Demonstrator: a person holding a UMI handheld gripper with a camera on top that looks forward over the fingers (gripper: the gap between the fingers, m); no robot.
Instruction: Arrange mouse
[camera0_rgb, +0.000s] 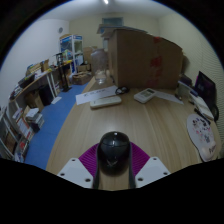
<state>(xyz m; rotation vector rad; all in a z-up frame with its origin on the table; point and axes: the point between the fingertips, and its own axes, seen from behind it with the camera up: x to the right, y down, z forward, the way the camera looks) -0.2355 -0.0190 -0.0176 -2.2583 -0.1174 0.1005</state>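
Note:
A black computer mouse (113, 151) sits between my gripper's (112, 165) two fingers, above the wooden table (110, 120). The purple pads (89, 157) press against both of its sides. The gripper is shut on the mouse and holds it over the near part of the table. The mouse's underside is hidden.
A white keyboard (105, 99) and papers (146, 95) lie farther along the table. A large cardboard box (145, 58) stands at the back. A dark laptop (204, 97) and a white object (203, 132) are at the right. Shelves (35, 90) and a blue floor are to the left.

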